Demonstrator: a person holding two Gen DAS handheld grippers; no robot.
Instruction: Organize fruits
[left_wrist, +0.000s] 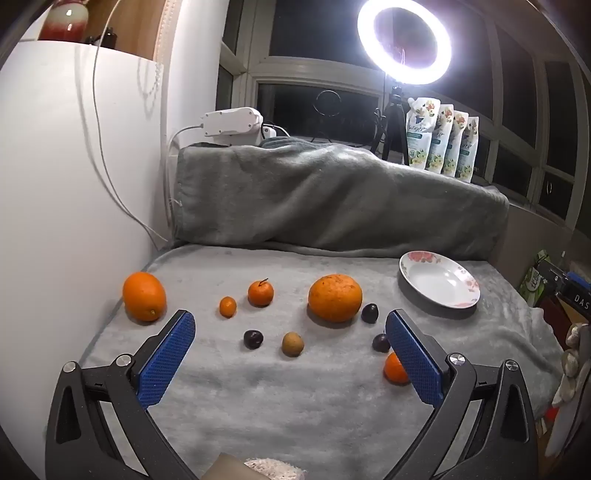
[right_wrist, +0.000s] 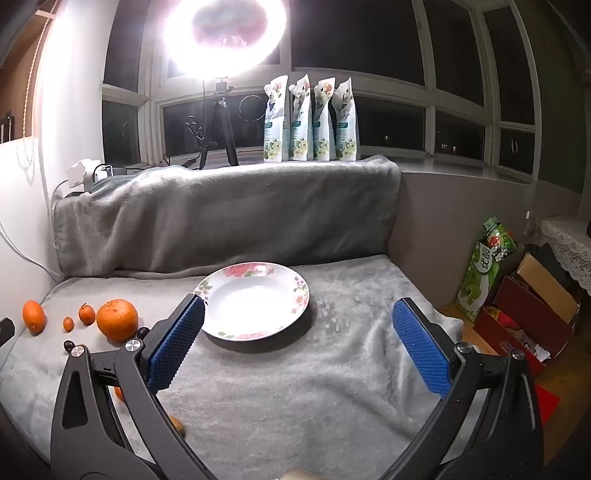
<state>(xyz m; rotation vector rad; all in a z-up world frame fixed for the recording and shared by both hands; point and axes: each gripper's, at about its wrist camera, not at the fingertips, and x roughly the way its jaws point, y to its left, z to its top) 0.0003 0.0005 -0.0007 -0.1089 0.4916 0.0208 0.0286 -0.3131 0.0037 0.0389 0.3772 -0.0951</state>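
Note:
Fruits lie on a grey blanket (left_wrist: 295, 398). In the left wrist view: a big orange (left_wrist: 335, 297), an oval orange (left_wrist: 144, 295) at the left, a small tangerine (left_wrist: 260, 292), a kumquat (left_wrist: 227, 306), a brown kiwi-like fruit (left_wrist: 292, 343), three dark plums (left_wrist: 253, 339) (left_wrist: 369, 312) (left_wrist: 380, 342), and a small orange (left_wrist: 394, 368) partly behind the right finger. A white floral plate (left_wrist: 439, 283) (right_wrist: 255, 300) is empty. My left gripper (left_wrist: 290, 343) is open above the fruits. My right gripper (right_wrist: 297, 343) is open just before the plate.
A blanket-covered ledge (left_wrist: 332, 195) backs the surface. A ring light on a tripod (left_wrist: 404, 40) and several refill pouches (right_wrist: 312, 122) stand on the sill. A white wall (left_wrist: 55, 184) is at the left. Boxes and bags (right_wrist: 517, 306) sit on the floor right.

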